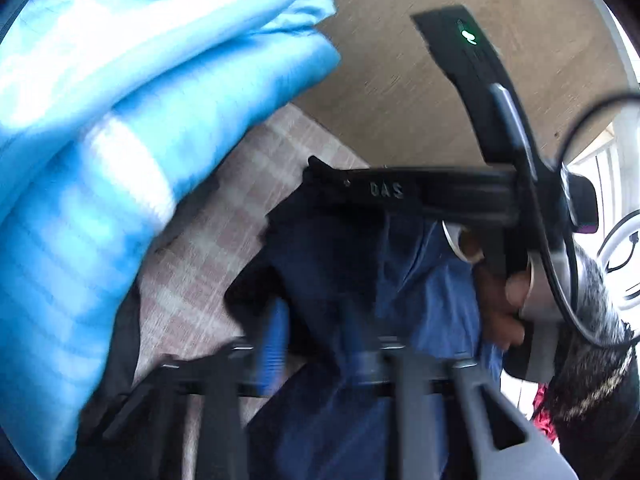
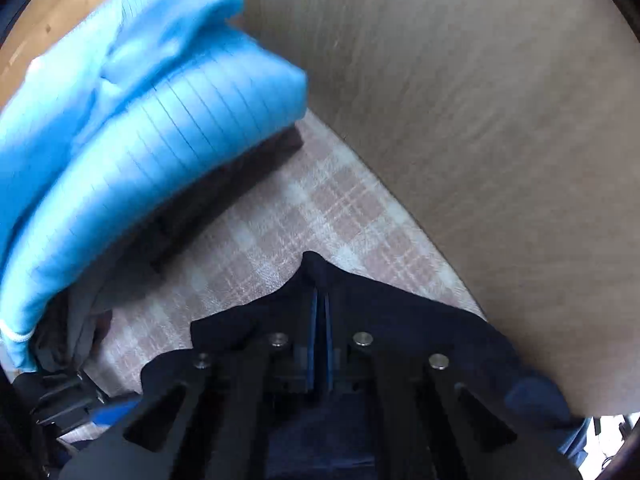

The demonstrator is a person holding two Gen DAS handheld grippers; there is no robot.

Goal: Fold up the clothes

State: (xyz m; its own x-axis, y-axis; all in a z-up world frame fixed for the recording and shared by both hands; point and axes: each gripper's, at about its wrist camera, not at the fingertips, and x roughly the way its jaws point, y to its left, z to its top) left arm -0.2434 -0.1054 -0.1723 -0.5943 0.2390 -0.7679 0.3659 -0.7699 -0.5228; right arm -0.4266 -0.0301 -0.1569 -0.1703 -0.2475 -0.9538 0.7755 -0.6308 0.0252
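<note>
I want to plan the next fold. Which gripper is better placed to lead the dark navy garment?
Probably the right. The right gripper is shut on the navy garment, with checked cloth ahead. The left gripper looks blurred, its grip unclear, close beside the light blue pile.

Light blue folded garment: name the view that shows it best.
Right wrist view: the light blue folded garment shows sharp pinstripes and stacked folds above darker clothes. Left wrist view shows it blurred, filling the left side.

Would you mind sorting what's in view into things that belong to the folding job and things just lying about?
Job:
- navy garment, pinched by right gripper and left gripper
- folded light-blue garment
- dark clothes beneath it

Lying about:
- checked cloth
- wooden board
</note>
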